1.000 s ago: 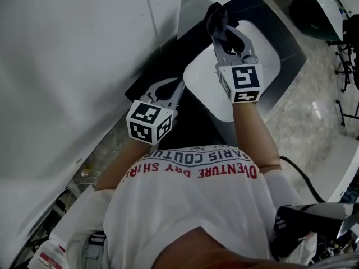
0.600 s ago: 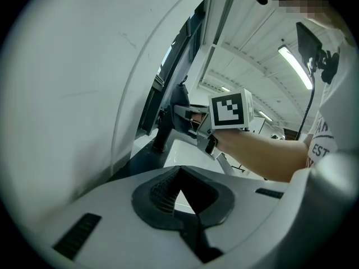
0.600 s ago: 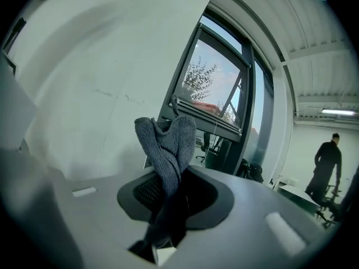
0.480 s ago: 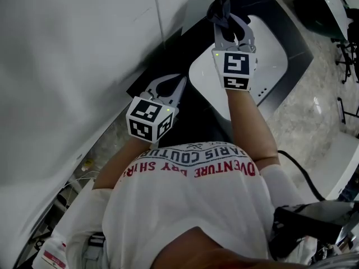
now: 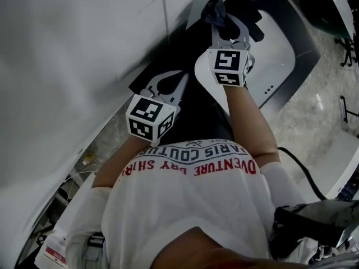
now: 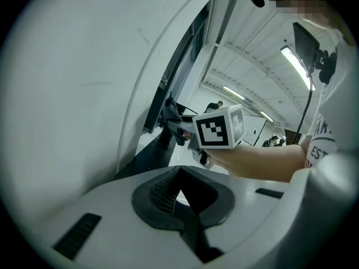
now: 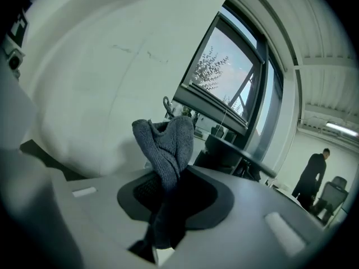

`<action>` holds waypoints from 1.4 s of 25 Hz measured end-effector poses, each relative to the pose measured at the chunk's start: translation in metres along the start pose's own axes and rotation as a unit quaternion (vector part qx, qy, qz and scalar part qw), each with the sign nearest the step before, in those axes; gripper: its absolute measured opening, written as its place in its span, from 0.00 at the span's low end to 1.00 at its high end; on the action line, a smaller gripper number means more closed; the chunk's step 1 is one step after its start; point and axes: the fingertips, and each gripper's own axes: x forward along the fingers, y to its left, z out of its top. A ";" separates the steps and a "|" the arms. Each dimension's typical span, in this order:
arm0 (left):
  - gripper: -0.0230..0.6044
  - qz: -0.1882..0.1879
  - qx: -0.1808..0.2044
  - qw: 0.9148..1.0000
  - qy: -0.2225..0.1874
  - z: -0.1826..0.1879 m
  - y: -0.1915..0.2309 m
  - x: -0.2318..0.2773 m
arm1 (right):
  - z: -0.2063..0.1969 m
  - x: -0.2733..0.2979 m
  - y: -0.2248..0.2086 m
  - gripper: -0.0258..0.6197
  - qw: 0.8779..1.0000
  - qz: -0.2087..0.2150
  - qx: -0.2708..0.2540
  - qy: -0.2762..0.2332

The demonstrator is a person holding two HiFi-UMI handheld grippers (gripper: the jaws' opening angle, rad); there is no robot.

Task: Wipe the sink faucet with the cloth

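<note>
The white wall panel (image 5: 73,49) is standing close along the left of the work area, and the right gripper (image 5: 220,22) is reaching to the far end right beside it. A sideways wipe is risking a knock of that gripper or its marker cube against the panel.

The dark counter (image 5: 193,114) is framing the sink (image 5: 275,43), whose white basin is lying to the right of the right arm. As far as it is showing, the basin is holding nothing; only a few small holes are marking its right wall, and the part under the gripper is hidden.

The dark fixture at the far edge of the sink, which I am taking for the faucet (image 5: 249,15), is sitting just beside the cloth's tip. Whether the two are touching cannot be told. Being dark against dark, a stroke could easily be missing part of it.

The left gripper (image 5: 178,78) is hanging nearer, over the counter, with its jaws drawn together on nothing.

The cloth (image 7: 165,144) is being pinched tight in the right gripper's closed jaws, a bunched grey wad sticking out beyond the tips. It is gripped by a narrow fold, so hard rubbing could be dragging it loose, or bare jaw tips could be scraping the faucet.
</note>
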 end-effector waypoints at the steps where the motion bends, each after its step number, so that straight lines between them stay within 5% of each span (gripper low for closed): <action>1: 0.04 0.000 0.000 1.000 0.001 -0.001 0.001 -0.001 | -0.005 0.002 0.003 0.15 1.000 0.003 0.000 0.007; 16: 0.04 0.000 0.002 1.000 0.009 -0.004 0.006 -0.002 | -0.079 0.019 0.018 0.15 0.995 0.020 0.006 0.102; 20: 0.04 0.000 0.007 1.000 0.005 0.002 0.000 -0.008 | -0.055 0.005 0.018 0.15 0.997 0.029 0.008 0.070; 27: 0.04 -0.002 0.009 1.000 0.001 0.004 -0.003 -0.002 | 0.014 -0.016 0.005 0.15 0.996 0.021 0.087 -0.029; 35: 0.04 -0.006 0.010 1.000 0.003 0.003 -0.003 0.000 | 0.020 -0.002 -0.010 0.15 0.995 0.001 0.099 -0.032</action>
